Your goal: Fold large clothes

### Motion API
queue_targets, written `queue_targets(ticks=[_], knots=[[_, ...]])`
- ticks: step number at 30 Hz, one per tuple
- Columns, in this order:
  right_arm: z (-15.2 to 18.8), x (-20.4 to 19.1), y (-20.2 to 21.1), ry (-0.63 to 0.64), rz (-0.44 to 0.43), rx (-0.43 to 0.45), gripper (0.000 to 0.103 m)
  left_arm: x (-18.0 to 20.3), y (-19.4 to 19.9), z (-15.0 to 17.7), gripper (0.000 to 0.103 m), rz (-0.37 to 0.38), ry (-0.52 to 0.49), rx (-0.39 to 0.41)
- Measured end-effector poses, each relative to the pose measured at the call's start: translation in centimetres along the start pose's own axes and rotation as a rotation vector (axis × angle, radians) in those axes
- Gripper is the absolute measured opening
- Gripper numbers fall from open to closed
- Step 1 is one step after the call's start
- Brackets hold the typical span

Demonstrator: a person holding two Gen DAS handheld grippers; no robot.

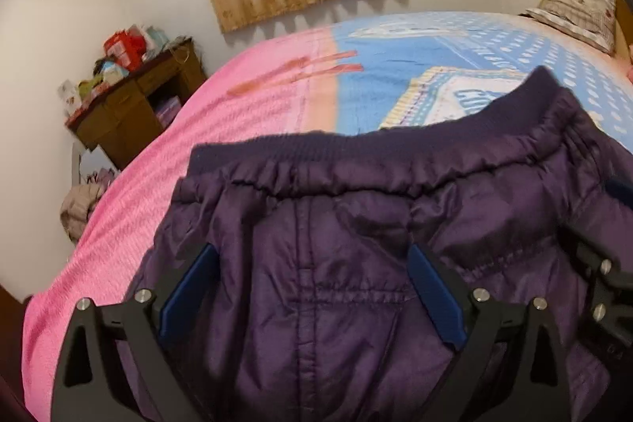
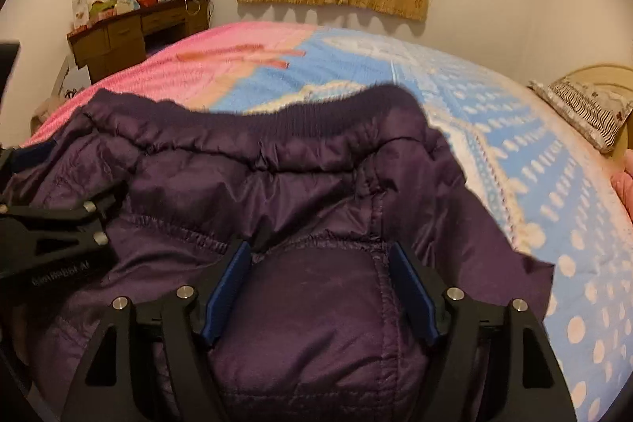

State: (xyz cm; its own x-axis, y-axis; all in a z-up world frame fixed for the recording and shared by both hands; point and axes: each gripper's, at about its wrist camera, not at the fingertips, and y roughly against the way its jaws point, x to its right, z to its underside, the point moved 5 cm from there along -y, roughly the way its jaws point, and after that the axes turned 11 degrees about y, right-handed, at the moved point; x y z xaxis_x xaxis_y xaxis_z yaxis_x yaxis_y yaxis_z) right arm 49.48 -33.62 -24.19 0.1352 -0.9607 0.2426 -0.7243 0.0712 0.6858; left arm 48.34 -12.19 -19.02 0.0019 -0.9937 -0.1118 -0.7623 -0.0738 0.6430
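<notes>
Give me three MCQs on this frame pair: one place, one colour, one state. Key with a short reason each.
1. Where does the jacket lie?
A. on the bed
B. on the desk
C. on the floor

2. What colour is the jacket?
A. red
B. dark purple
C. green

3. How do the left gripper and right gripper stand?
A. both clamped on fabric
B. one shut
C. both open

Key: A, it rests on the pink and blue bedspread; B, purple shell with a ribbed hem; C, the blue pads stand apart above the fabric.
</notes>
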Motion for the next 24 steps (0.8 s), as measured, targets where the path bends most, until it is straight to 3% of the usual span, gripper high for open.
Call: queue_targets(ticks=[24], knots=[[0.0, -1.5, -1.4, 0.068, 0.066, -0.067, 0.077, 0.1, -0.4, 0.7, 0.103, 0.001, 0.022, -0.004]])
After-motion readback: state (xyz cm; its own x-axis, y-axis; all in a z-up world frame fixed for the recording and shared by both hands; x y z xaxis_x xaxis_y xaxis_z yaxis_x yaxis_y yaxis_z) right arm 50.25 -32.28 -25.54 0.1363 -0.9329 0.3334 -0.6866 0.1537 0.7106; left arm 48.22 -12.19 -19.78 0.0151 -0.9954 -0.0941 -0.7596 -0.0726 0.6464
